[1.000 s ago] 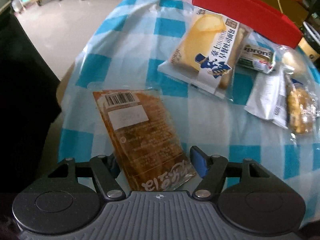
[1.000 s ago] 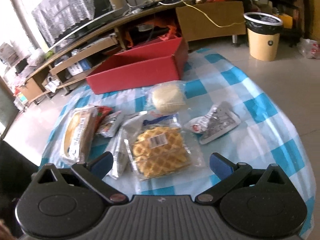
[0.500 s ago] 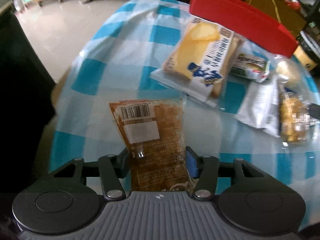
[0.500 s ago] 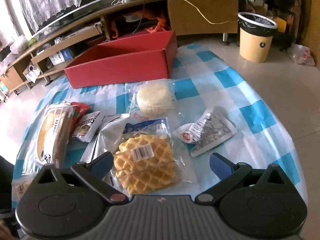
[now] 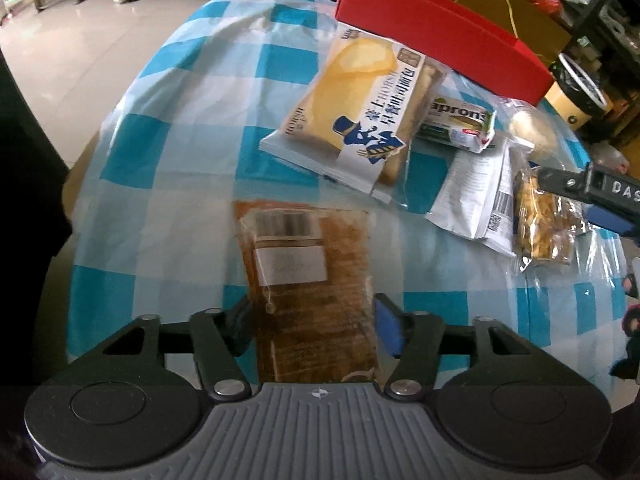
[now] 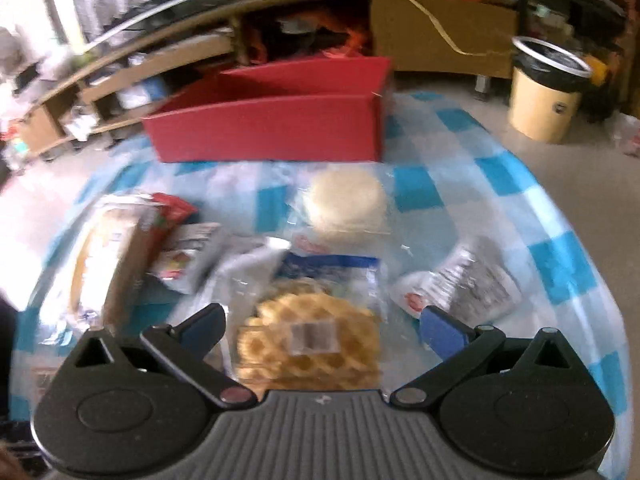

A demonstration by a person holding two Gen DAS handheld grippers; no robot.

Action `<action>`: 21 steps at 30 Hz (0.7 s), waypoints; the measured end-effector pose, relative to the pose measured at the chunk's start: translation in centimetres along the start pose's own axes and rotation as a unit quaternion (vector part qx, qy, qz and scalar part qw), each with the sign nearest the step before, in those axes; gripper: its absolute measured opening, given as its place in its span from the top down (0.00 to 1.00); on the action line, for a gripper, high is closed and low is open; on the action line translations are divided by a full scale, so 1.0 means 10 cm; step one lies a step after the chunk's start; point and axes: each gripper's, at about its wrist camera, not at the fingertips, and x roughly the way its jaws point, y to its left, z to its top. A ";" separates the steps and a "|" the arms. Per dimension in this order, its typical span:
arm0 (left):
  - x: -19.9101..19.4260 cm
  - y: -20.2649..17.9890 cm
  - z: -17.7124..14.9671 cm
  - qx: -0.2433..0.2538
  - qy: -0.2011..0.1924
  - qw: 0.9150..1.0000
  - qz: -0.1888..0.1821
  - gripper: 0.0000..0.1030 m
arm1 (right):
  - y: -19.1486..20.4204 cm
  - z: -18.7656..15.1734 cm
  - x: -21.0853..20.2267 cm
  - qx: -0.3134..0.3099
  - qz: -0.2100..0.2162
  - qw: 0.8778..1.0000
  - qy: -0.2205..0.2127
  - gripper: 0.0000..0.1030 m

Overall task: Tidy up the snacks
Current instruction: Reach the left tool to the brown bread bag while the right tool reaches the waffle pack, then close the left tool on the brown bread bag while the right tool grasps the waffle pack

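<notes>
- My left tongs point(image 5: 314, 322) are closed on the brown snack packet point(image 5: 308, 276), with one finger pressed against each long edge of the wrapper.
- The brown snack packet points away from me. Its barcode and white label face up, and its far end is over the blue-and-white checked tablecloth point(image 5: 192, 132). I cannot tell whether that end touches the cloth.
- My right tongs point(image 6: 320, 326) are spread wide, with one finger on either side of the waffle pack point(image 6: 310, 344) and neither finger touching it.
- The waffle pack lies flat on the table, barcode sticker up, directly below the open right tongs.
- Past the waffle pack is a round pale bun in a clear wrapper point(image 6: 346, 204), and to its right lies a crumpled silver-and-white sachet point(image 6: 464, 286).
- The sliced bread bag point(image 5: 362, 114) lies beyond the brown snack packet. Just beside it is a small green-and-white packet point(image 5: 456, 126), followed by a white foil pouch point(image 5: 476, 196).
- The red cardboard box point(image 6: 272, 128) stands open at the far edge of the table, well apart from both tongs.
- A beige waste bin point(image 6: 546, 92) with a black liner stands on the floor to the right.
</notes>
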 end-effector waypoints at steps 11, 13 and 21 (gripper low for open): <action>-0.02 -0.15 -0.06 0.031 -0.007 0.998 0.063 0.45 | 0.02 -0.19 0.10 -0.022 -0.002 0.999 0.035 0.20; -0.07 -0.10 -0.03 0.014 -0.009 0.998 0.058 0.47 | -0.08 -0.20 0.01 -0.001 0.006 0.999 0.032 0.21; -0.47 -0.30 0.02 0.010 -0.058 0.998 0.031 0.48 | -0.24 -0.23 -0.51 0.026 0.047 0.998 -0.011 0.21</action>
